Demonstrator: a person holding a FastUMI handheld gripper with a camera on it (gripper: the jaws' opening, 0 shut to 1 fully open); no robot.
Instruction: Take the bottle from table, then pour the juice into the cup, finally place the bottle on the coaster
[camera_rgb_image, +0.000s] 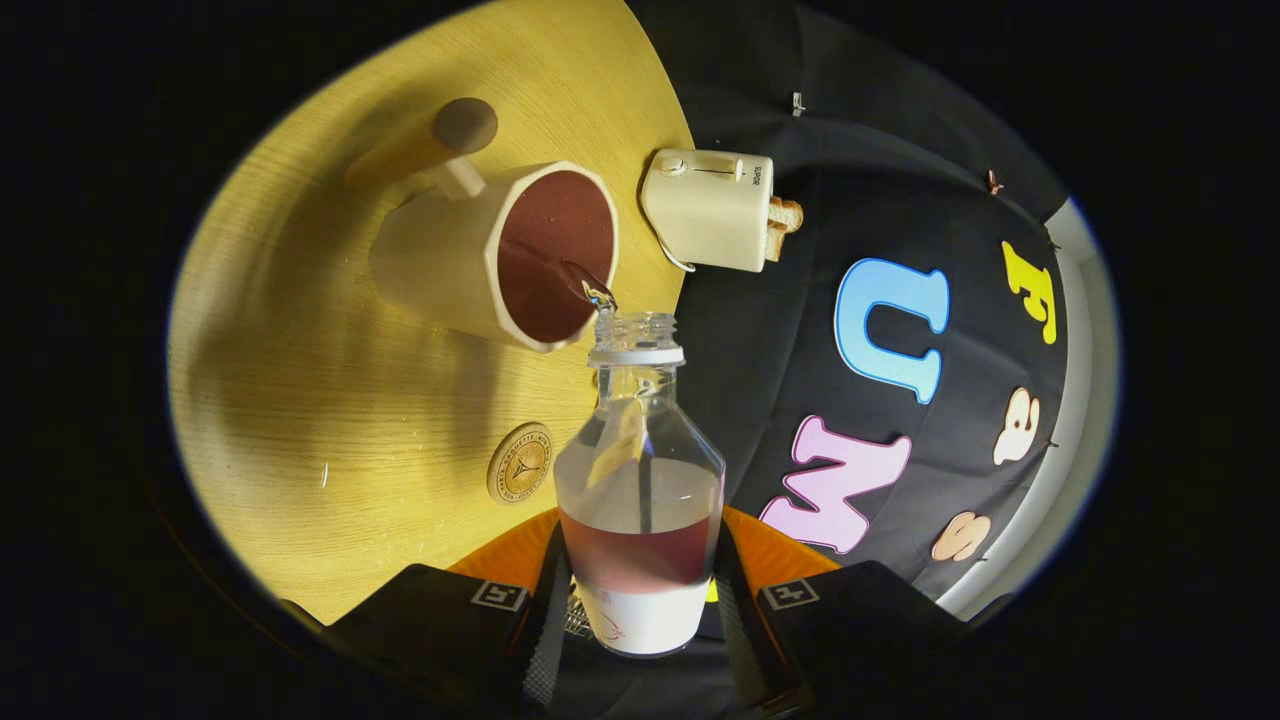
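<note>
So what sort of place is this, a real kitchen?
More likely a staged booth than a real kitchen: a wooden table stands against a black cloth wall, set with a toaster holding bread, a cup and a coaster. The jaws grip a bottle, pouring into the cup.

Clear bottle (640, 470) with a white neck ring and white label, dark red juice (640, 555) inside. Just beyond the bottle, cream cup (480, 255) with a brown-tipped handle, dark red inside too. Beside the bottle, round tan coaster (520, 462) with a dark printed emblem. Pale yellow wood-grain table (330, 400). Past the cup, cream toaster (712, 208), golden-brown toast. Orange and black gripper (640, 600) fingers.
</note>
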